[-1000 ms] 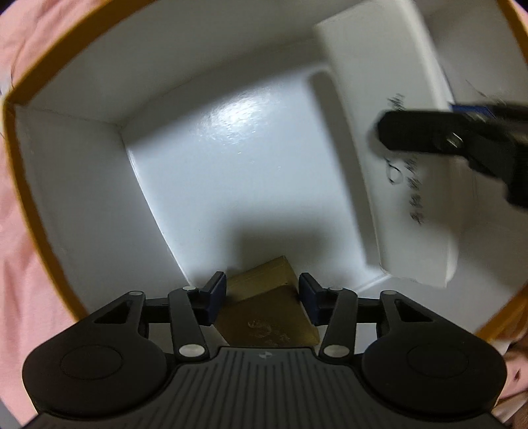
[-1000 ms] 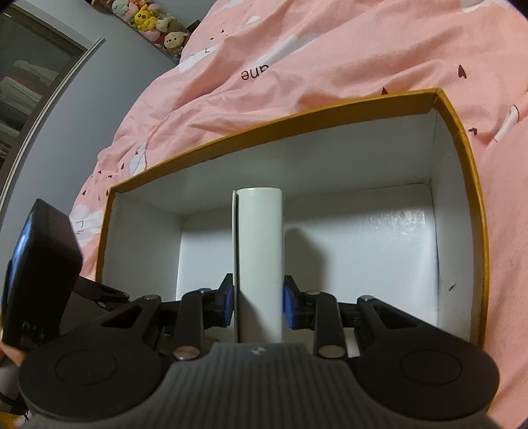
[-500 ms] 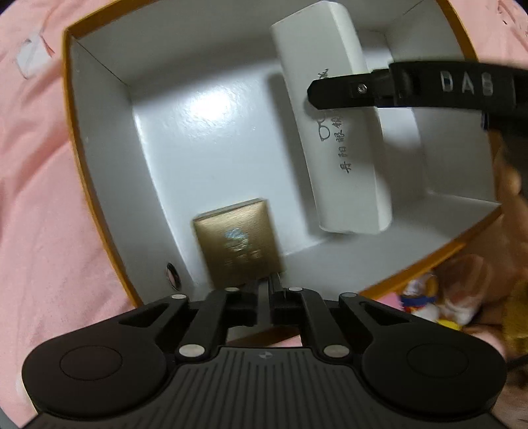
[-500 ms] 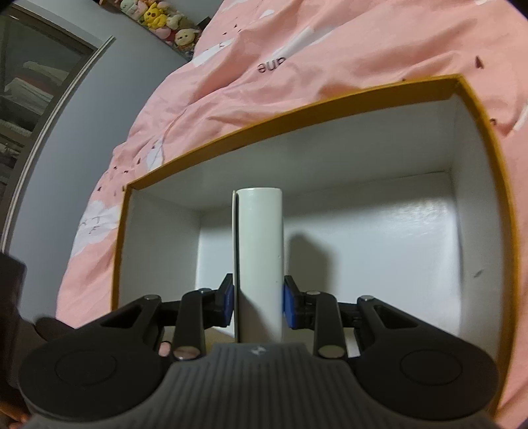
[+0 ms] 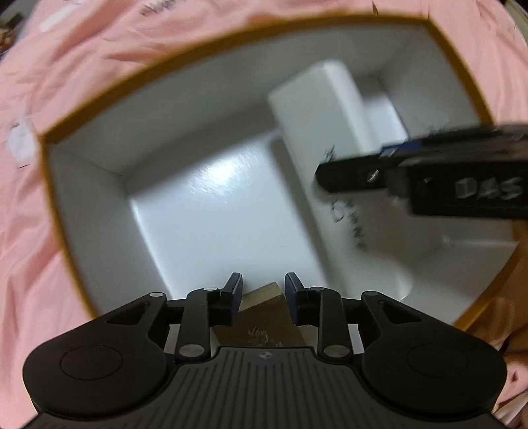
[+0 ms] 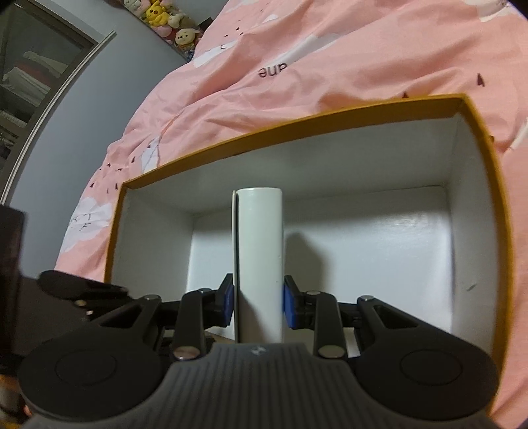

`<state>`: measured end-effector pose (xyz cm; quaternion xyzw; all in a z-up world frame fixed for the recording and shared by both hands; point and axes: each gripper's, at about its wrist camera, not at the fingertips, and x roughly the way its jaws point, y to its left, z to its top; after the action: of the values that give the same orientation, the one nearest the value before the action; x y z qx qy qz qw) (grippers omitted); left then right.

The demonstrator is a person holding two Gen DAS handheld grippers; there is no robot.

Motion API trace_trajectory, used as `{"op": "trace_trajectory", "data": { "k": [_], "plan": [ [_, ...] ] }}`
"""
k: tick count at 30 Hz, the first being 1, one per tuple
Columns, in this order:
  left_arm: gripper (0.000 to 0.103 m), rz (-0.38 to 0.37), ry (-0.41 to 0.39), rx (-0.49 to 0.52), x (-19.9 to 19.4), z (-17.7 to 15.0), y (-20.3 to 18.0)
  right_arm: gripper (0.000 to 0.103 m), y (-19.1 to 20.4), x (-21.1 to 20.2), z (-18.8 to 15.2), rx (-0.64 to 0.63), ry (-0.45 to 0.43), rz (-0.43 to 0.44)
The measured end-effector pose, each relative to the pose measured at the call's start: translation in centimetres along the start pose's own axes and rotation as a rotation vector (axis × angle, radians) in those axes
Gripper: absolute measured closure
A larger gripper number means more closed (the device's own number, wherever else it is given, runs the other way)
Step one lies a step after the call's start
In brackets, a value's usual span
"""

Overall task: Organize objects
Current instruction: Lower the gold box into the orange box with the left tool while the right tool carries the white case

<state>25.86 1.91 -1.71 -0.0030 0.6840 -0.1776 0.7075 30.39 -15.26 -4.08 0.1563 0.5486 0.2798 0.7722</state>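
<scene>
An open box with an orange rim (image 5: 138,79) and white inside (image 5: 214,211) lies on the pink bedding. My left gripper (image 5: 262,295) is partly open around a small gold square box (image 5: 264,326), which sits low between the fingers inside the big box; whether the pads touch it is unclear. My right gripper (image 6: 258,302) is shut on a long white case (image 6: 260,257), held inside the same box (image 6: 379,250). The white case (image 5: 326,132) and a right finger (image 5: 356,175) also show in the left wrist view.
Pink patterned bedding (image 6: 297,66) surrounds the box on all sides. Plush toys (image 6: 158,13) sit at the far edge of the bed by a grey wall (image 6: 59,132). The left gripper's body (image 6: 66,290) shows at the left of the right wrist view.
My left gripper was shut and drawn back above the gold box half a second ago; now it is open and down over it again. The right gripper keeps hold of the white case.
</scene>
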Motion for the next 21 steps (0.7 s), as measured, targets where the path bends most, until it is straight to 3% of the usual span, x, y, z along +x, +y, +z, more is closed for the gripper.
{"op": "trace_trajectory", "data": {
  "k": [3,6,13,18,21],
  "plan": [
    [0.068,0.007,0.039,-0.004,0.9,0.5,-0.2,0.072,-0.7,0.1,0.0,0.01,0.009,0.003],
    [0.075,-0.022,0.089,-0.031,0.8,0.5,-0.2,0.072,-1.1,0.5,0.0,0.018,0.016,0.01],
    [0.075,-0.01,0.091,-0.146,-1.4,-1.2,-0.6,0.072,-1.3,1.2,-0.2,0.029,0.038,0.028],
    [0.075,0.026,0.055,-0.175,-3.7,-2.5,-1.8,0.072,-0.9,1.2,-0.4,0.026,0.04,0.042],
    [0.078,-0.012,0.057,-0.233,-4.5,-3.0,-1.3,0.072,-0.6,1.4,-0.4,0.029,0.049,0.055]
  ]
}}
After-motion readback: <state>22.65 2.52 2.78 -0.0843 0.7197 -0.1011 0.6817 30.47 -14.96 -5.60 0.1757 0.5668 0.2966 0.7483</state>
